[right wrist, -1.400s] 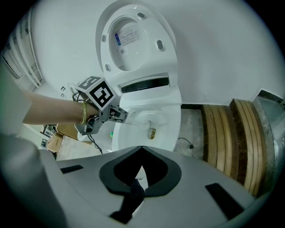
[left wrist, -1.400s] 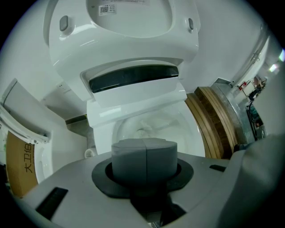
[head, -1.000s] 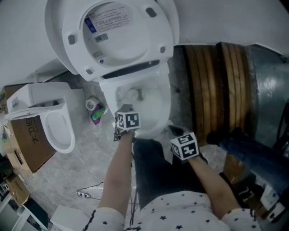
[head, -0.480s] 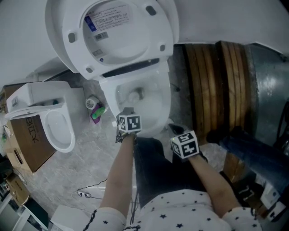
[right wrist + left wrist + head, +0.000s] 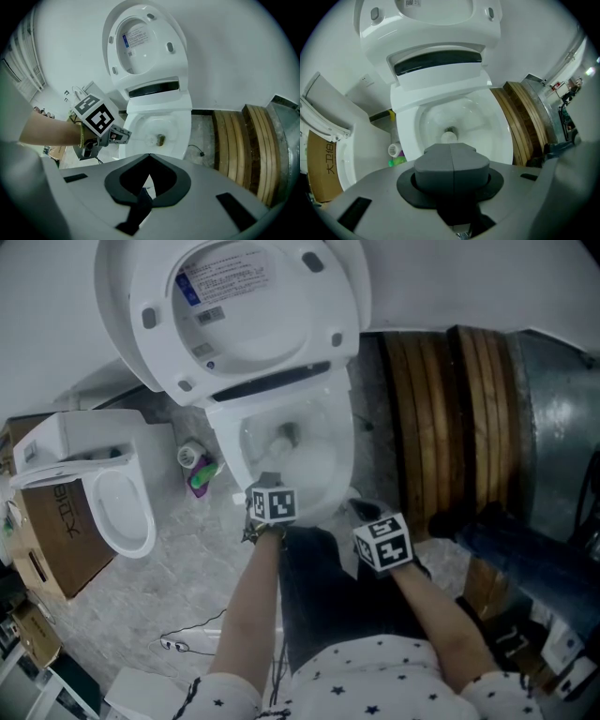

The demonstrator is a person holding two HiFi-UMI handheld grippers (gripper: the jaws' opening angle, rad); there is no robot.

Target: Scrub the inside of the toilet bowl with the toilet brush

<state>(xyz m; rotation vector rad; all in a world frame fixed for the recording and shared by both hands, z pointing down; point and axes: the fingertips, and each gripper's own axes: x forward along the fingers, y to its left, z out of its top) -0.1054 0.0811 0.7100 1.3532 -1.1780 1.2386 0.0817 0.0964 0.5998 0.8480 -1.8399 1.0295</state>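
The white toilet bowl [image 5: 328, 479] stands with its lid [image 5: 234, 310] raised. My left gripper [image 5: 266, 482] hovers over the bowl's near rim, shut on the thin handle of the toilet brush [image 5: 140, 138]. The brush head [image 5: 282, 438] is down in the bowl by the drain, and shows just past the shut jaws as brush head [image 5: 449, 137]. In the right gripper view the left gripper [image 5: 123, 135] points its handle into the bowl [image 5: 161, 124]. My right gripper [image 5: 364, 511] hangs to the right of the bowl's front, its jaw tips together, holding nothing; right gripper [image 5: 149, 157].
A second white toilet seat [image 5: 117, 498] rests on a cardboard box [image 5: 52, 531] at the left. A green bottle [image 5: 202, 476] lies beside the toilet base. Stacked wooden hoops [image 5: 450, 418] and a metal duct [image 5: 558, 427] stand at the right. A cable [image 5: 183, 643] lies on the floor.
My left gripper has slipped slightly toward me and to the right, and the brush head has shifted a little right in the bowl. The right gripper has stayed put.
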